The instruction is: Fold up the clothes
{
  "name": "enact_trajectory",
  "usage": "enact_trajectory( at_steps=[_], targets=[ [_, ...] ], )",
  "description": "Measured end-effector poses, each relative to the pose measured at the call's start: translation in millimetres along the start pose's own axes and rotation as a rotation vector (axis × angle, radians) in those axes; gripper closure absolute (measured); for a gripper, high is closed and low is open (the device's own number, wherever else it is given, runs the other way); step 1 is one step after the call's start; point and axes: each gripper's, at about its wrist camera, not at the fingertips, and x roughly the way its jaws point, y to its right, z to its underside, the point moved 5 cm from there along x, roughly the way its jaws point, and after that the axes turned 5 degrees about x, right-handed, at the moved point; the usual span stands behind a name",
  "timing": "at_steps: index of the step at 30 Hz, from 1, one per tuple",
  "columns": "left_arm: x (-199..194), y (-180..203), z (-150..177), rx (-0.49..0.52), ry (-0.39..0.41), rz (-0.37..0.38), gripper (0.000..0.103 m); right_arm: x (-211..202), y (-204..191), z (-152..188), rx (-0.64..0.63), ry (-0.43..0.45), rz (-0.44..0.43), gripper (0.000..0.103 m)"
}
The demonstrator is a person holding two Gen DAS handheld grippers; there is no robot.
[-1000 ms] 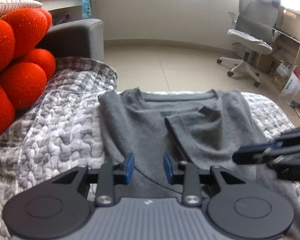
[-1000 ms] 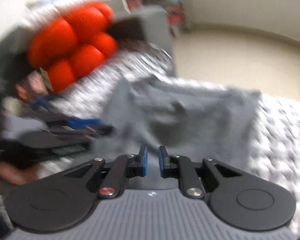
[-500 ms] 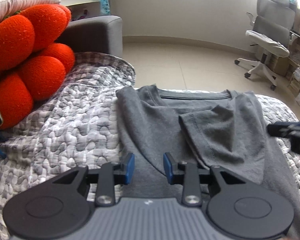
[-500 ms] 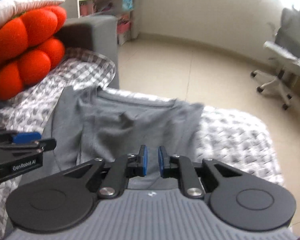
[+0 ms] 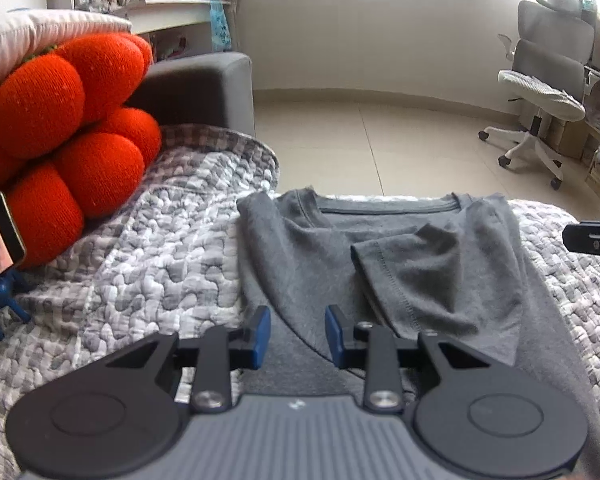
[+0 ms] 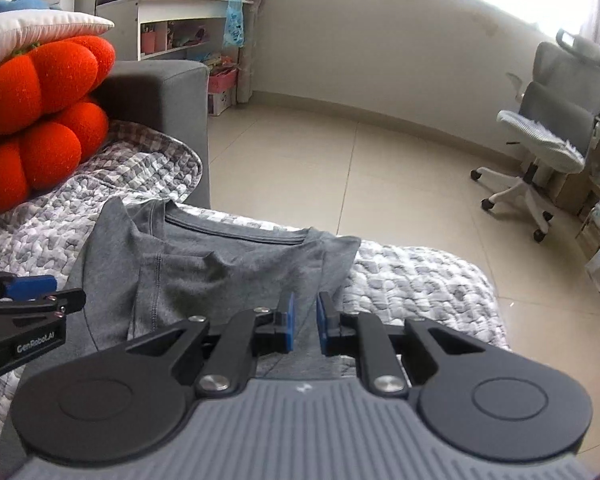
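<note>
Left wrist view: the left gripper (image 5: 294, 334) is hovering with its blue pads (image 5: 262, 334) standing apart and nothing between them, just above the near part of the gray T-shirt (image 5: 300, 264). The shirt is lying flat on the gray-and-white quilt (image 5: 148, 256), directly ahead of the fingers, with one sleeve (image 5: 412, 268) folded inward over its chest and its collar pointing away. In the right wrist view, the right gripper (image 6: 303, 322) is hanging over the shirt's near edge (image 6: 236, 276), its pads nearly together with a narrow empty gap. To the left of both grippers an orange bumpy cushion (image 5: 60, 128) is sitting against the gray sofa arm (image 5: 204, 88). Farther off to the right, an office chair (image 6: 552, 136) is standing on the tiled floor (image 6: 340, 160).
</note>
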Motion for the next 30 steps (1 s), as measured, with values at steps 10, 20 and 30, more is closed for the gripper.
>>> enact_trajectory(
  at_steps=[10,20,30],
  targets=[
    [-17.6,7.5,-1.4,0.008,0.03,-0.007,0.072,-18.6,0.2,4.1,-0.028,0.042,0.004,0.086],
    [-58.0,26.1,49.5,0.028,-0.048,0.096,0.072,-45.4,19.4,78.4,0.006,-0.114,-0.151,0.086],
    [-101.7,48.5,132.1,0.092,-0.136,0.165,0.072,-82.4,8.2,152.9,0.134,-0.261,-0.264,0.087]
  ],
)
